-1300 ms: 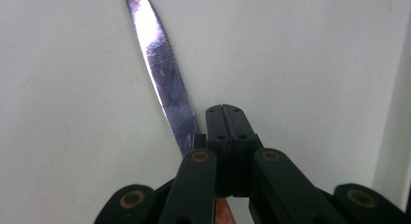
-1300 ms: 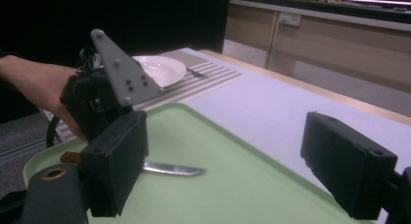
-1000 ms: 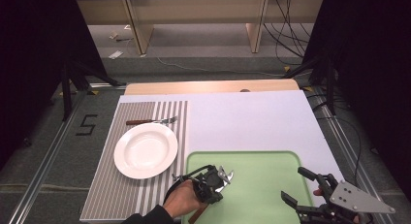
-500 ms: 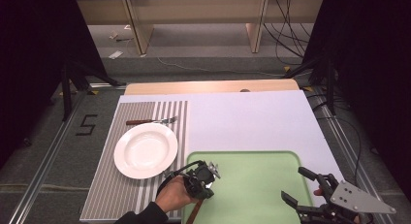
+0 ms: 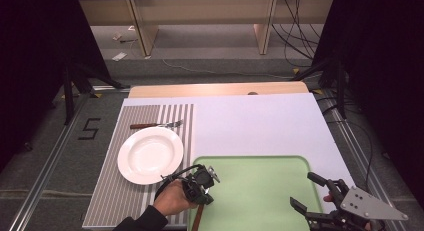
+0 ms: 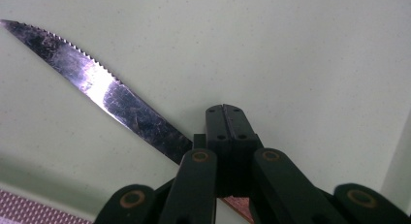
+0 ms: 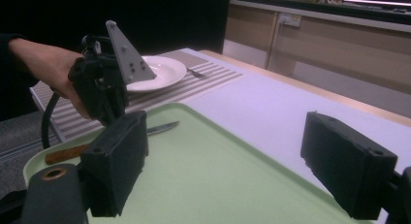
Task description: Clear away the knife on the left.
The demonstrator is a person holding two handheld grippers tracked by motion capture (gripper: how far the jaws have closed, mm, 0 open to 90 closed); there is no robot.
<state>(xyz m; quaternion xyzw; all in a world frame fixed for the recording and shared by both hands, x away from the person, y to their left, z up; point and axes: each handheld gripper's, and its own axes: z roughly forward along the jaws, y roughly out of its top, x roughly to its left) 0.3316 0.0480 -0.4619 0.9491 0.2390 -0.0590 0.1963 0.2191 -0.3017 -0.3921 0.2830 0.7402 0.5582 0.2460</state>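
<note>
Here, left gripper (image 6: 227, 136) fingers clamp the knife (image 6: 97, 88) (serrated edge visible); right gripper (image 7: 242, 166) fingers apart.

Hand-held gripper (image 6: 227, 118) jaws pressed together on serrated knife (image 6: 99, 88), blade slanting over pale green tray (image 6: 300, 54)

Serrated knife (image 6: 104, 93), wood handle, on green tray (image 5: 260, 191)

Grey floor (image 5: 210, 51), white "5" marking (image 5: 89, 129), wooden shelving legs (image 5: 140, 28), black cables (image 5: 295, 36), dark surroundings.
</note>
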